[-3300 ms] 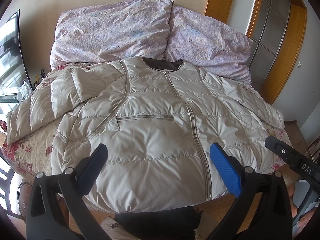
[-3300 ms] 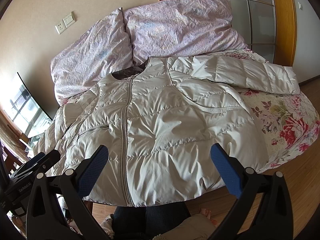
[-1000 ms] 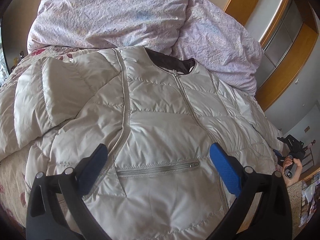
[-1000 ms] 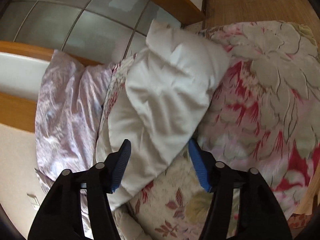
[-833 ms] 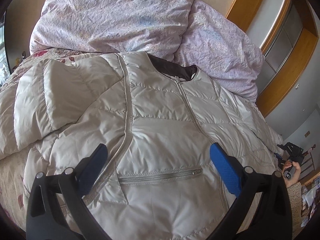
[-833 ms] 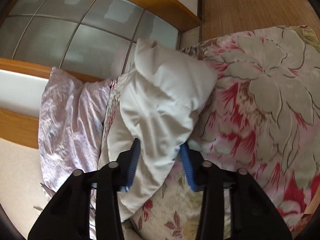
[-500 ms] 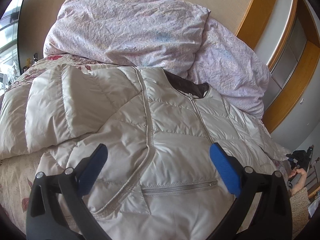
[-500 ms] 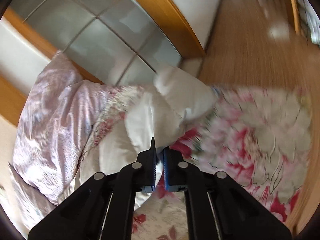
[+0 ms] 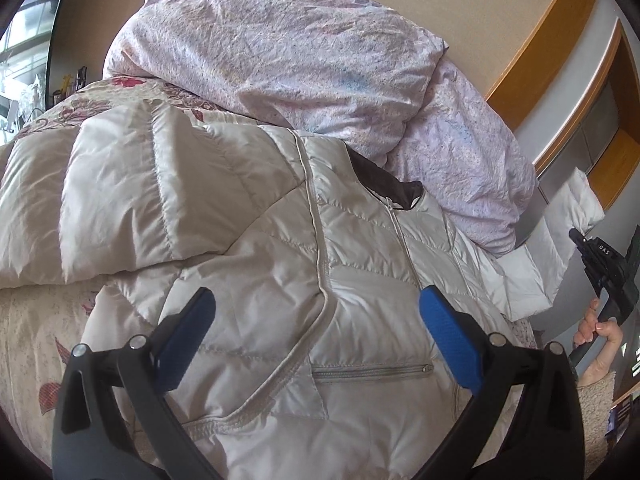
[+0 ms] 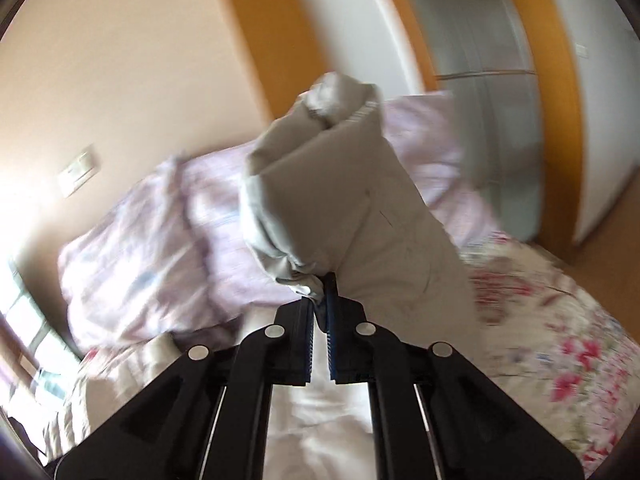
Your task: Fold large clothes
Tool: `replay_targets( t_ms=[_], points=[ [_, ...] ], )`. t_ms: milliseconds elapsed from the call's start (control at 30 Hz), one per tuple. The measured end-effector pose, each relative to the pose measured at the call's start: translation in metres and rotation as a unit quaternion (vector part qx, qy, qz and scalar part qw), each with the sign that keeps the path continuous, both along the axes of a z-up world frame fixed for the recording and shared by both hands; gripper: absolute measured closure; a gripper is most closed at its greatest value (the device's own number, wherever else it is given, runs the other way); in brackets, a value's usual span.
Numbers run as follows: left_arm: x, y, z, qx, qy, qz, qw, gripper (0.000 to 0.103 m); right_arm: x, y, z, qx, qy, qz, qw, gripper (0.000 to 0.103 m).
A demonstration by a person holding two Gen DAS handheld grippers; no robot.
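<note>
A cream quilted down jacket (image 9: 280, 248) lies face up on the bed, zipped, with a dark collar lining. Its left sleeve (image 9: 120, 200) is spread out to the left. My left gripper (image 9: 316, 320) hovers open over the lower chest, nothing between its blue pads. My right gripper (image 10: 322, 292) is shut on the jacket's right sleeve (image 10: 352, 200), lifted above the bed with the cuff standing up. From the left wrist view that raised sleeve (image 9: 560, 240) shows at the right edge beside the right gripper's body (image 9: 612, 272) and the hand holding it.
Two lilac pillows (image 9: 300, 52) lean against the wall at the bed's head. The floral bedspread (image 10: 560, 340) shows at the right. A wood-framed sliding door (image 10: 500, 80) stands behind. A window (image 9: 24, 40) is at far left.
My right gripper closed on the end of the right sleeve, rolled, and lifted it off the bedspread. My left gripper drifted over the jacket towards its left side, staying open.
</note>
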State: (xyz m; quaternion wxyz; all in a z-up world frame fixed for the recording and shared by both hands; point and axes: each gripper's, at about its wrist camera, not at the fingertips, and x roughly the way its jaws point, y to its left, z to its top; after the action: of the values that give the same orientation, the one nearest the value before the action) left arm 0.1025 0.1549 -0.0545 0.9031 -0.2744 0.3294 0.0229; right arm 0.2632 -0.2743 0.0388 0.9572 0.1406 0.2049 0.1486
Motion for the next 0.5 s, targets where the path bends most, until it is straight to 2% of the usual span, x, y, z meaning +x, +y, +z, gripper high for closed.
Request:
replay_targets(
  t_ms=[67, 200, 333, 500],
  points=[
    [-0.004, 0.005, 0.001, 0.001, -0.004, 0.010, 0.9999, 0.002, -0.001, 0.039, -0.002, -0.015, 0.010, 0.059, 0.998, 0.097],
    [-0.015, 0.013, 0.007, 0.025, -0.018, 0.040, 0.9987, 0.002, 0.005, 0.106, -0.023, -0.042, 0.062, 0.149, 0.986, 0.097],
    [-0.025, 0.020, 0.012, 0.057, -0.029, 0.062, 0.9960, 0.002, 0.007, 0.168, -0.054, -0.098, 0.111, 0.185, 0.972, 0.097],
    [-0.034, 0.034, 0.012, 0.042, -0.035, 0.077, 0.9955, 0.002, 0.001, 0.209, -0.089, -0.142, 0.159, 0.199, 0.957, 0.097]
  ],
)
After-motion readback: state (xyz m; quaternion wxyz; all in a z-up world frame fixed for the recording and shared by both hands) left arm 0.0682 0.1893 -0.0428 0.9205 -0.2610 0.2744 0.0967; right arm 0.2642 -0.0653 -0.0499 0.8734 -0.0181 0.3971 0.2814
